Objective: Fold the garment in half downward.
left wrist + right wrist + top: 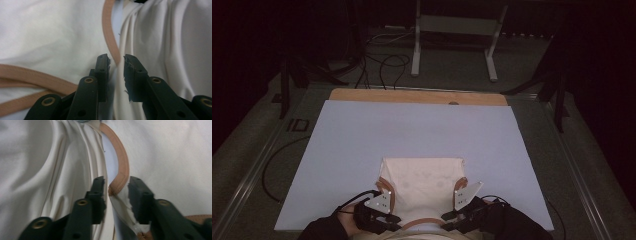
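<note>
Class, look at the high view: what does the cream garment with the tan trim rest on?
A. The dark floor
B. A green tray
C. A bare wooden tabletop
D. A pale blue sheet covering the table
D: the cream garment lies flat on the pale blue sheet, near the sheet's front edge; bare wood shows only as a strip at the far edge.

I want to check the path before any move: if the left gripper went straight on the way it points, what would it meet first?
Most likely the tan trim of the cream garment: the left gripper has that band and a fold of cloth between its parted jaws. Depth is hard to judge.
</note>
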Action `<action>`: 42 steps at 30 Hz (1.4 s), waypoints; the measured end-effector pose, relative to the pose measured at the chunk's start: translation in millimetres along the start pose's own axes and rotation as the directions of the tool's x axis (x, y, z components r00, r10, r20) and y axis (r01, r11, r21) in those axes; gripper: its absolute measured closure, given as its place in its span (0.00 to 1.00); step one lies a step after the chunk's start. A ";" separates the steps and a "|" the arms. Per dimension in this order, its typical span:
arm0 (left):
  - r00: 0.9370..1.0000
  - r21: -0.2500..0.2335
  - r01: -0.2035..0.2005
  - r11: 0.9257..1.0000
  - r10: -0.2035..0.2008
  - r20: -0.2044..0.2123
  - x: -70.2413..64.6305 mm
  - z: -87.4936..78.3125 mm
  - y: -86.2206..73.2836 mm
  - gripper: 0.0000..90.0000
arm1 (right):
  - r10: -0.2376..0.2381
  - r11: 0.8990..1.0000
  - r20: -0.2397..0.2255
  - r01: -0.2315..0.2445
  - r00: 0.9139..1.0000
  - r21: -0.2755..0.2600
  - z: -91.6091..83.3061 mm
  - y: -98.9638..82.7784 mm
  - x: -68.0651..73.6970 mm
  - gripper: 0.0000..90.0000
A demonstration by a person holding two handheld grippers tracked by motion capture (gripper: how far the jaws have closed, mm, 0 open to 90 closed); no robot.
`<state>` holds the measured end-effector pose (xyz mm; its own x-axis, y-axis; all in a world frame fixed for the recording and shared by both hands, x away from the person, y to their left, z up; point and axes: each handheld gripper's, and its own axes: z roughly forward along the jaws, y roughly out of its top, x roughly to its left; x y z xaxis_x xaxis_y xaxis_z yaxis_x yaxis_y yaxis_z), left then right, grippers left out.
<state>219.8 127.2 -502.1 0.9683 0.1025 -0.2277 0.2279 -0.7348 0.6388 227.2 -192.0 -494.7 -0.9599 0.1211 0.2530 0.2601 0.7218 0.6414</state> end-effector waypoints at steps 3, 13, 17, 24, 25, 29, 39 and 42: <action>1.000 -0.027 0.006 1.000 -0.006 -0.015 0.0 -4.2 -1.0 0.73 | -0.023 0.999 0.017 0.023 1.000 -0.023 -3.9 0.6 -0.2 0.61; 0.994 -0.154 0.048 0.987 -0.061 -0.085 12.6 -23.0 6.7 0.31 | 0.081 0.986 0.138 -0.060 0.987 -0.154 -26.8 7.4 -12.2 0.32; 0.993 -0.167 0.036 0.985 -0.054 -0.108 15.3 -24.6 13.0 0.16 | 0.097 0.979 0.142 -0.069 0.985 -0.191 -31.6 10.6 -14.6 0.23; 0.989 -0.225 0.043 0.973 -0.073 -0.128 25.5 -35.5 24.5 0.00 | 0.099 0.958 0.168 -0.048 0.981 -0.284 -43.5 15.4 -18.4 0.15; 0.989 -0.225 0.043 0.973 -0.073 -0.128 25.5 -35.5 24.5 0.00 | 0.103 0.955 0.175 -0.048 0.979 -0.293 -45.2 16.0 -18.2 0.14; 0.984 -0.261 0.041 0.964 -0.085 -0.158 33.4 -45.6 30.1 0.00 | 0.118 0.932 0.212 -0.035 0.970 -0.360 -54.9 19.5 -20.3 0.11; 0.976 -0.303 0.014 0.953 -0.078 -0.202 44.6 -60.7 42.5 0.00 | 0.128 0.908 0.307 0.013 0.943 -0.419 -69.1 30.9 -41.5 0.11; 0.971 -0.315 0.018 0.949 -0.092 -0.222 51.4 -65.9 46.2 0.00 | 0.132 0.908 0.315 0.013 0.940 -0.419 -71.1 35.1 -48.1 0.11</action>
<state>286.8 142.7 -435.8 0.9416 0.3159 -0.1167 0.2658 -0.4841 0.8337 290.0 -220.9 -432.9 -0.9009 0.4238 0.0937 0.2673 0.3716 0.8891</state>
